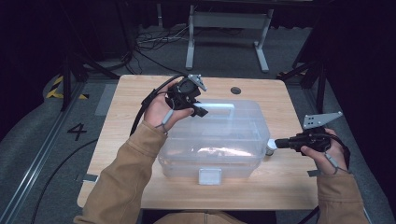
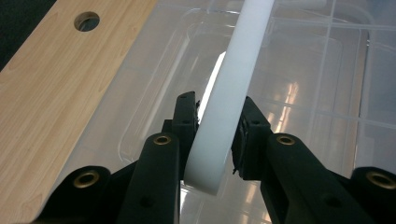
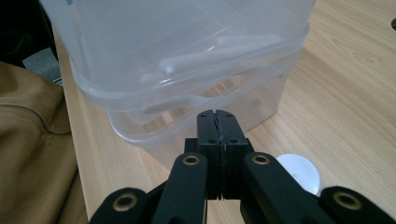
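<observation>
1. high view: clear plastic storage box (image 1: 212, 149) with lid on, standing mid-bench (image 1: 140, 88); left gripper (image 1: 198, 111) at the lid's far left side, right gripper (image 1: 275, 143) at the box's right end.
2. left gripper view: white carry handle (image 2: 233, 93) of the lid passes between the jaws, which are clamped on its two faces; the clear lid (image 2: 303, 93) lies beyond and below the jaws.
3. right gripper view: jaws clenched tip to tip with nothing between them; the box's end wall (image 3: 187, 140) stands just ahead of the tips, a small white round object (image 3: 301, 175) lies on the bench just to the right of the jaws, and a tan sleeve (image 3: 32, 140) is at left.
4. step in hand, as judged: the handle is grasped, apparently to swing it up or lift the box by it.
5. next move, as judged: a steady upward pull along the handle's arc, grip kept firm; the right jaws may need to reopen to steady the box or reach its side latch.
</observation>
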### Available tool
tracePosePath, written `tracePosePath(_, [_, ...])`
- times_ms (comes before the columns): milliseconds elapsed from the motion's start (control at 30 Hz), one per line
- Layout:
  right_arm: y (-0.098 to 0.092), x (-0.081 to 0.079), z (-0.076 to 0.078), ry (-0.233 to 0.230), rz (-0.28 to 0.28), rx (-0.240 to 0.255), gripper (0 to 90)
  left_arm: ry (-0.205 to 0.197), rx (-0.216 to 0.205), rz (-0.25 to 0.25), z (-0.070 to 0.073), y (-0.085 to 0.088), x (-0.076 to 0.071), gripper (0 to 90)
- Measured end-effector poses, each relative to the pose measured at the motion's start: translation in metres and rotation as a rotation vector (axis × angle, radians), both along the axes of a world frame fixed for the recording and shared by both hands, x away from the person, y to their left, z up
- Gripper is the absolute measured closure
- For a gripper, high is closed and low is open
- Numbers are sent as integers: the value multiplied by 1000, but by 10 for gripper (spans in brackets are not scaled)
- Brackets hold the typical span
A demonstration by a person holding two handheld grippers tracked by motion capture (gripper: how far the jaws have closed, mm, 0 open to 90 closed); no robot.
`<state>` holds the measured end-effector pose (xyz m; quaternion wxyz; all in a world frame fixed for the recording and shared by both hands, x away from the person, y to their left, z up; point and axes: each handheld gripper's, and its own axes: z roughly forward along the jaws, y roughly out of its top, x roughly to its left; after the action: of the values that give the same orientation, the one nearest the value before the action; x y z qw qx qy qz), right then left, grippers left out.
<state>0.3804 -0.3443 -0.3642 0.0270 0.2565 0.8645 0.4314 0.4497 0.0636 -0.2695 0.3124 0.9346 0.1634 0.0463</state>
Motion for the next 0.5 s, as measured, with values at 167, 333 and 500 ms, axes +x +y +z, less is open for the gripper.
tracePosePath(167, [3, -3, 1, 1, 24, 8, 900, 11, 3, 1, 7, 0, 7, 739])
tracePosePath(333, [10, -4, -2, 7, 59, 2, 900, 25, 4, 1, 8, 0, 10, 739])
tracePosePath(500, [18, -4, -4, 11, 104, -5, 900, 32, 5, 1, 9, 0, 12, 739])
